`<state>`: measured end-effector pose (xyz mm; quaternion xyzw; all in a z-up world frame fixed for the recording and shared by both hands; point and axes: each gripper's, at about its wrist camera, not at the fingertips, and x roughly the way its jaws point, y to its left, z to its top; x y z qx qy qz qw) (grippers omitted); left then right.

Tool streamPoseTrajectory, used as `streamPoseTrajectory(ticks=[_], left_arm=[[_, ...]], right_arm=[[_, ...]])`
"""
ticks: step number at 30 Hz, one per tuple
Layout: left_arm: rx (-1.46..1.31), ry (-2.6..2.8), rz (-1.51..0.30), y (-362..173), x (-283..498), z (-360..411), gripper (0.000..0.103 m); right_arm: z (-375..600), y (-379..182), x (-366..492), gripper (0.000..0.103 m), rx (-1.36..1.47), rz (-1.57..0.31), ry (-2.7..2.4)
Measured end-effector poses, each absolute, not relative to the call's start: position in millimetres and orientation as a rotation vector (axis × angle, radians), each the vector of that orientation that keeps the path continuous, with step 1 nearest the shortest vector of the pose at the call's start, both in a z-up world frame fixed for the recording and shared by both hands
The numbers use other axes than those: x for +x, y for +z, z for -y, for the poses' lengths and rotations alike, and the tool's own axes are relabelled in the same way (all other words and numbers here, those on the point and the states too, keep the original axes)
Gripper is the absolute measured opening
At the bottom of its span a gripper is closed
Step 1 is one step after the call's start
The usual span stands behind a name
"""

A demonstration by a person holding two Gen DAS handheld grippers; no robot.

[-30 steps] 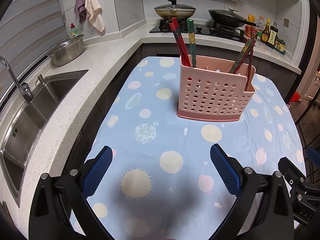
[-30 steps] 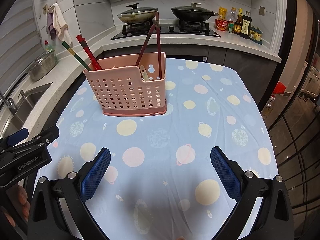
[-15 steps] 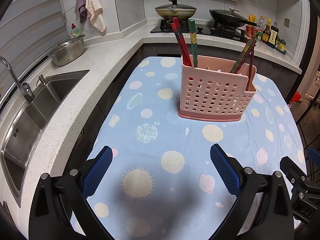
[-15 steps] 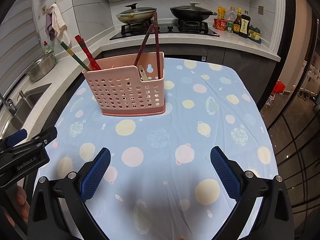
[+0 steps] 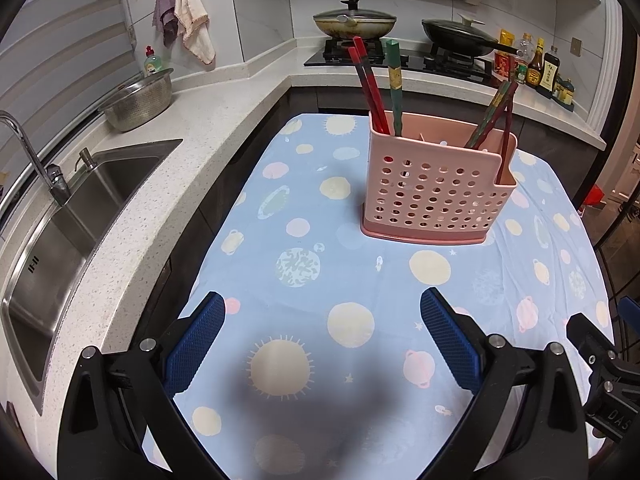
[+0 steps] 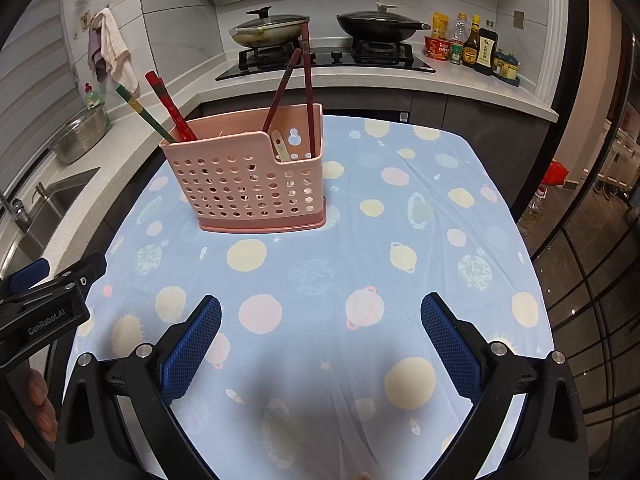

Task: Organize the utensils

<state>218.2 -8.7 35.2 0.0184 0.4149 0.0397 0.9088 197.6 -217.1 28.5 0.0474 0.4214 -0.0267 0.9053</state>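
A pink perforated utensil holder (image 5: 436, 192) stands upright on the blue spotted tablecloth (image 5: 320, 280); it also shows in the right wrist view (image 6: 252, 184). Red chopsticks (image 5: 368, 88) and a green chopstick (image 5: 394, 84) lean in its left compartment. Dark red chopsticks (image 6: 306, 80) and a pale spoon (image 6: 280, 146) stand in its right compartment. My left gripper (image 5: 322, 340) is open and empty, well short of the holder. My right gripper (image 6: 320, 344) is open and empty, also short of it.
A sink (image 5: 60, 232) and a steel colander (image 5: 140, 98) lie on the counter to the left. Two lidded pans (image 6: 272, 30) sit on the stove behind. Sauce bottles (image 6: 476, 46) stand at the back right. The table's right edge drops to the floor.
Both grippers have drifted slightly back from the holder; their jaws stay open. Nothing on the table has moved.
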Motion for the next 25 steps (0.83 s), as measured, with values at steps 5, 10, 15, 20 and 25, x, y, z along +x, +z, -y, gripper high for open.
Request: streamPoseTrajectory(ticks=[5,10,15,20,25], left_arm=[[0.039,0.083,-0.855,35.3,218.6,7.7,0.094],[0.039,0.083,-0.855,35.4,218.7,8.2,0.094],[0.037,0.083,-0.854,36.0,219.0,7.6,0.094],[0.032,0.095,-0.854,36.5,219.4,6.6,0.094],[0.020,0.092,-0.859,36.6,221.5,4.1,0.094]], right_arm=[[218.8,27.4,197.3,0.096,0.102,-0.873,-0.060],[218.5,27.7,196.6,0.096,0.101,-0.872,-0.059],[218.7,27.6,196.8,0.096,0.102,-0.871,-0.060],[219.5,27.2,196.1,0.096,0.103,-0.869,-0.065],[222.0,26.3,195.6,0.096,0.095,-0.862,-0.086]])
